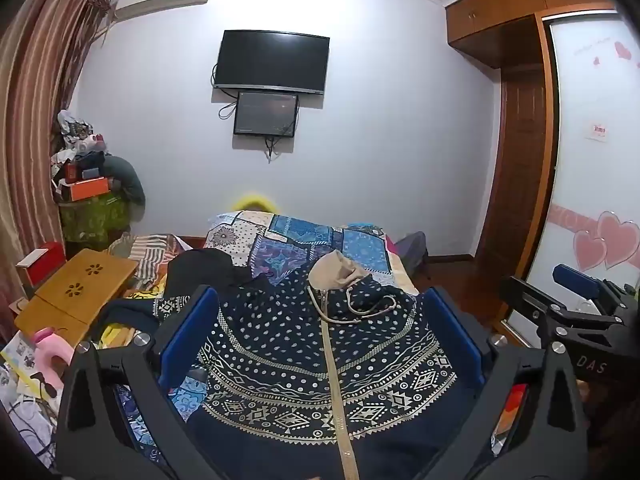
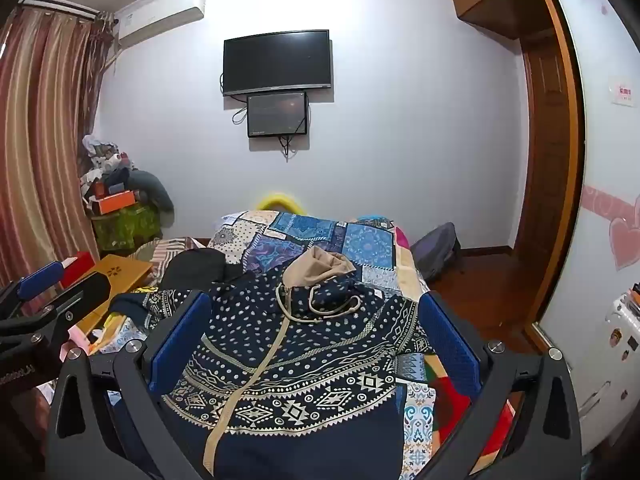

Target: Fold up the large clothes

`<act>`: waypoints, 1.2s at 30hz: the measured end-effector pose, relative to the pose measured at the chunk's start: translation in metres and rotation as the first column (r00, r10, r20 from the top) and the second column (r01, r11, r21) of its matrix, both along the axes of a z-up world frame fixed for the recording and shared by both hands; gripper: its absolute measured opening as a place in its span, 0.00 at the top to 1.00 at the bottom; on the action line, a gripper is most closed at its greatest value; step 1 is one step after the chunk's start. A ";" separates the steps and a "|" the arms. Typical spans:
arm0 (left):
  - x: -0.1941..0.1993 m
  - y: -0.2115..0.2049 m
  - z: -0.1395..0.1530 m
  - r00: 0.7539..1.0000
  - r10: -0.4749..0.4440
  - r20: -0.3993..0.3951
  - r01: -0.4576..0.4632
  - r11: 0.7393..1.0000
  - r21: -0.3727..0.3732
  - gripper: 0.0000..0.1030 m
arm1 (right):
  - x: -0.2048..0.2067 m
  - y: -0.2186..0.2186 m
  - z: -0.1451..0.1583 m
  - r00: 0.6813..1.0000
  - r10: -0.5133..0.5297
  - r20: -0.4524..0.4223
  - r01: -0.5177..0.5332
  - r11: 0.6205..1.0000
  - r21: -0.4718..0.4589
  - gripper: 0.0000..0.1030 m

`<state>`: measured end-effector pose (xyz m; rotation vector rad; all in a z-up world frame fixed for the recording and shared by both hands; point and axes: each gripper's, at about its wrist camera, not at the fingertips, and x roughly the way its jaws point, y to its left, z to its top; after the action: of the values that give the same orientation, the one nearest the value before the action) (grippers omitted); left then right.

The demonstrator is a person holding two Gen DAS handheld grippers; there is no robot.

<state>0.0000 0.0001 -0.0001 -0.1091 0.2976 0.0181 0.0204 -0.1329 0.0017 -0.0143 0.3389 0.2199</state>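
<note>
A navy hooded zip jacket with a cream dot and diamond pattern lies flat on the patchwork bed cover, zipper up, beige-lined hood at the far end. It also shows in the right wrist view. My left gripper is open and empty, hovering above the jacket's chest. My right gripper is open and empty above the jacket's right half. Each gripper shows at the edge of the other's view, the right one and the left one.
A black garment lies left of the jacket. A wooden lap desk and clutter fill the bed's left side. A wardrobe stands on the right, with a grey backpack on the floor beside the bed.
</note>
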 end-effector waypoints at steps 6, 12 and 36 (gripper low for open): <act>0.005 0.001 -0.001 1.000 0.006 -0.006 -0.006 1.000 0.002 0.00 | 0.001 0.000 -0.002 1.000 0.003 -0.012 -0.003 1.000 0.011 0.00; 0.001 0.001 -0.001 1.000 0.010 0.011 -0.010 1.000 -0.003 0.00 | 0.000 0.003 -0.003 1.000 -0.002 -0.019 0.003 1.000 0.012 0.00; 0.002 0.004 -0.004 1.000 0.019 0.005 -0.019 1.000 -0.004 0.00 | 0.003 0.001 -0.004 0.999 0.015 -0.037 -0.014 1.000 0.023 0.00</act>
<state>0.0024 0.0039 -0.0036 -0.1157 0.2918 0.0357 0.0235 -0.1319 -0.0025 0.0101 0.3737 0.2382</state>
